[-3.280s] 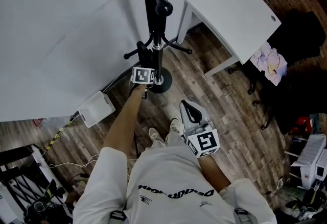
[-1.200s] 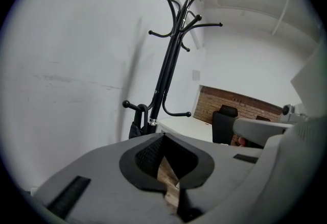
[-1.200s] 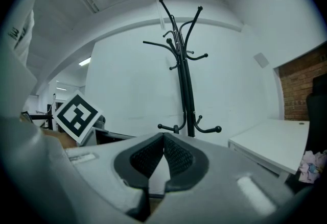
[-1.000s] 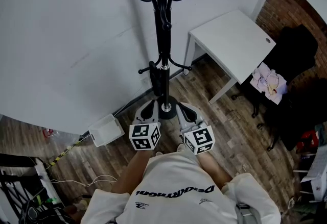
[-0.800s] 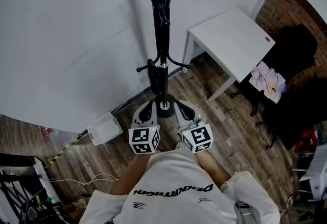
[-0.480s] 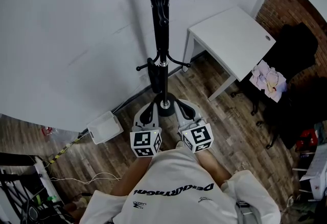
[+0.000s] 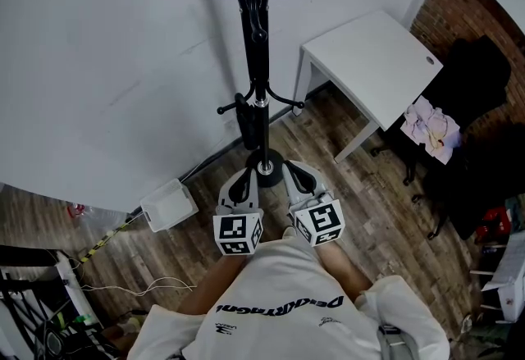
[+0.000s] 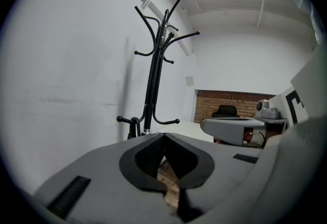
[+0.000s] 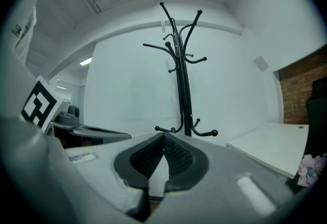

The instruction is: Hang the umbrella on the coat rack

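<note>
Black metal coat rack (image 7: pixel 261 63), dead ahead of you, against the white wall.

- Umbrella (image 7: pixel 244 122): short, dark, folded. It hangs from a low hook on the rack's left side, tight beside the pole and off the wood floor (image 7: pixel 344 211). Too small to tell whether a strap or the handle is over the hook.
- Upper hooks carry nothing.
- White bench (image 7: pixel 373 63) stands to the right of the rack, well apart from the umbrella.
- Left hand-held gripper (image 8: pixel 164 134): jaws pressed together, nothing between the pads. You hold it near your body, aimed at the rack.
- Right hand-held gripper (image 9: pixel 164 134): the same, pads together and empty, level with the left one.

Handling, as a judgement: a folded umbrella this size should be light, with soft, slick cloth over stiff ribs. Pinching the cloth would likely slip or crumple it. If you need to reseat it, take it by the firm handle end or by the loop, and expect it to swing on the hook once you let go.

Task reads as done from here, with both hands off the umbrella.
</note>
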Demonstrator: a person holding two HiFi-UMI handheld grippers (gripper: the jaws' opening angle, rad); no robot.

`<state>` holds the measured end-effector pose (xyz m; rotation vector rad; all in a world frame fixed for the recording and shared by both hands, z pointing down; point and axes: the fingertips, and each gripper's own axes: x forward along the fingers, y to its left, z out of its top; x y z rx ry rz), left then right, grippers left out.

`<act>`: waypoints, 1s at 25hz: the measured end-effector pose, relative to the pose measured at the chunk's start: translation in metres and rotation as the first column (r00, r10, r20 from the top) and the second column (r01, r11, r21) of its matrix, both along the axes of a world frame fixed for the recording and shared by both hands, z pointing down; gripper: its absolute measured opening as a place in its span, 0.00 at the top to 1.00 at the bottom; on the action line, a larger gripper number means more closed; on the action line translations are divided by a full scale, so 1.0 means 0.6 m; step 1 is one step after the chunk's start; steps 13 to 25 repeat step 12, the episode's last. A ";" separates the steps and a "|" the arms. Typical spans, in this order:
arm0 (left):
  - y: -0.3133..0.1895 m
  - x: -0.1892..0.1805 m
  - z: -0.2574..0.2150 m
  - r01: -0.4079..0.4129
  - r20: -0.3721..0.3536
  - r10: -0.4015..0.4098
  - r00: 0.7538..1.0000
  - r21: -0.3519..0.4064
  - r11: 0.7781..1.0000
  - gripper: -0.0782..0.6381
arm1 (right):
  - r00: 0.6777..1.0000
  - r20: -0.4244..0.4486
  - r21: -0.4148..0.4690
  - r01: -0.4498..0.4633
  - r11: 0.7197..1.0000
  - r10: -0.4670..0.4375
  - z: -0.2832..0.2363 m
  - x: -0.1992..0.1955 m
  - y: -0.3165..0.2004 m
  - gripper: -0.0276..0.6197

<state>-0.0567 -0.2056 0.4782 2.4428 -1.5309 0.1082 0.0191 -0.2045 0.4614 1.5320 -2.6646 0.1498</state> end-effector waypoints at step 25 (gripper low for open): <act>0.006 0.015 -0.001 -0.018 -0.016 0.018 1.000 -0.002 1.000 0.90 | 1.000 0.001 0.006 -0.006 1.000 0.006 -0.006 0.015 0.005 0.96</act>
